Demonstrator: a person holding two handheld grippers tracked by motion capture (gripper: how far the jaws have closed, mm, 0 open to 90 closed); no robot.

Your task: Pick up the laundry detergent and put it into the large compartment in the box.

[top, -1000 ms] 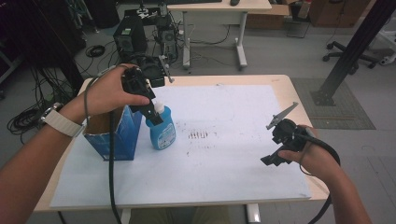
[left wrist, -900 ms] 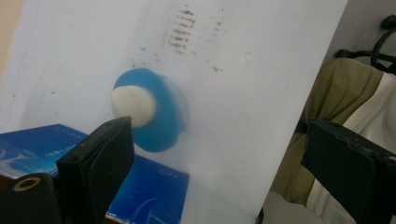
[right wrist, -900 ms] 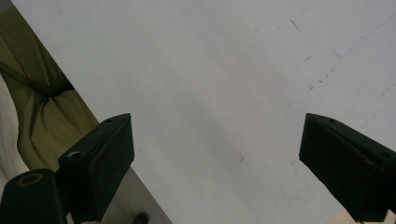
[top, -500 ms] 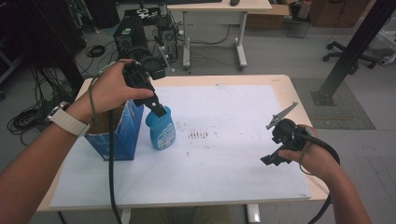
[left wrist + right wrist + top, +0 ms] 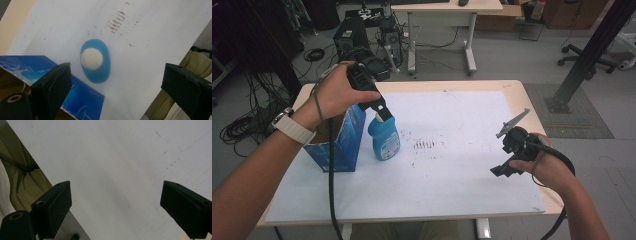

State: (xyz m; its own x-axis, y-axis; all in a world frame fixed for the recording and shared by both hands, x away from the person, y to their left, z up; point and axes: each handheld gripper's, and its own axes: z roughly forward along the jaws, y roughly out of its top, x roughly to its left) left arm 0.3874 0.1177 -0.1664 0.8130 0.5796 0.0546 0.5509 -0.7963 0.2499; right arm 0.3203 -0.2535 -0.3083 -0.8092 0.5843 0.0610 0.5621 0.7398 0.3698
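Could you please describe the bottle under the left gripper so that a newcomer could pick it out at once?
Start at the white sheet covering the table, then go to its left side, where an open blue box stands. The bottle stands upright just right of that box, below the open left gripper. It is the rounded blue plastic one with a white cap, unlike the square-sided cardboard box.

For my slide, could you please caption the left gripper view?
Open left tool poised above a blue bottle beside a blue box.
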